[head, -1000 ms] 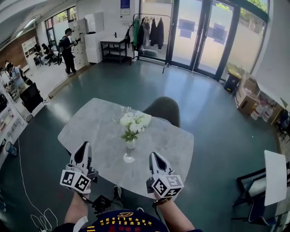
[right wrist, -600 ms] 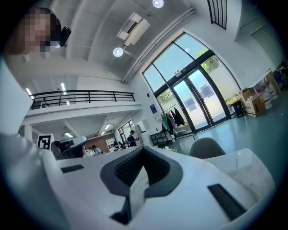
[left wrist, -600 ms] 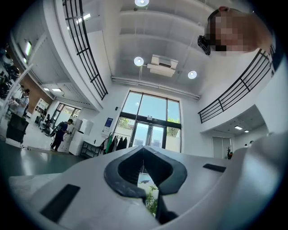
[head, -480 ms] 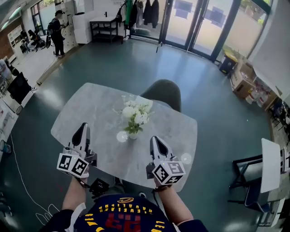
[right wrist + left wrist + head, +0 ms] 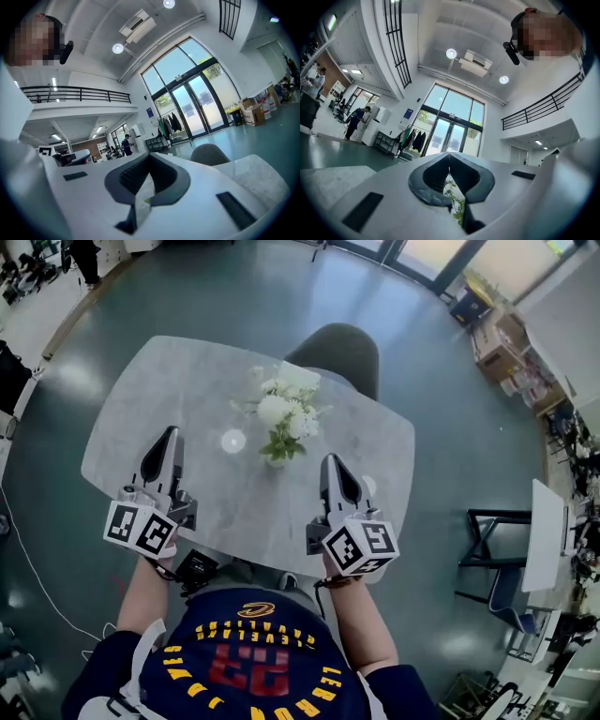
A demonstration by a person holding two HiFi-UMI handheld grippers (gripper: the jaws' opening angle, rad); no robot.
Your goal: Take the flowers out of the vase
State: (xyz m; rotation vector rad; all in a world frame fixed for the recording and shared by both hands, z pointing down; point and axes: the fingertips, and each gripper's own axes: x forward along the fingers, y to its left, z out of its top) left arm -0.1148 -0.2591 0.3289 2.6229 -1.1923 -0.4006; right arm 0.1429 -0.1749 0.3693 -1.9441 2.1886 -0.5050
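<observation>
The flowers (image 5: 286,413), white blooms over green leaves, are seen standing upright in a small vase (image 5: 275,462) near the middle of a grey table (image 5: 169,371). Nothing has been lifted out yet. The bunch lies ahead of and between the two grippers, apart from both. The left gripper (image 5: 169,434) is held over the near left of the tabletop. The right gripper (image 5: 329,462) is held over the near right, closer to the vase. Both are clenched, tips meeting, and nothing is grasped in either.

The step in hand is judged to be the approach. The jaws would have to be parted before the stems are reached. The stems are best taken low, just above the vase's mouth, so that no bloom is crushed. The vase looks small and light, so it may need steadying with the other gripper, or it could be tipped or dragged. A straight upward lift is advised until the stems are clear of the rim.

The vase is set well in from every table edge, with bare tabletop all round where the flowers could be laid. A chair (image 5: 339,345) is tucked in at the far side, behind the bunch. No obstacle is seen above.
</observation>
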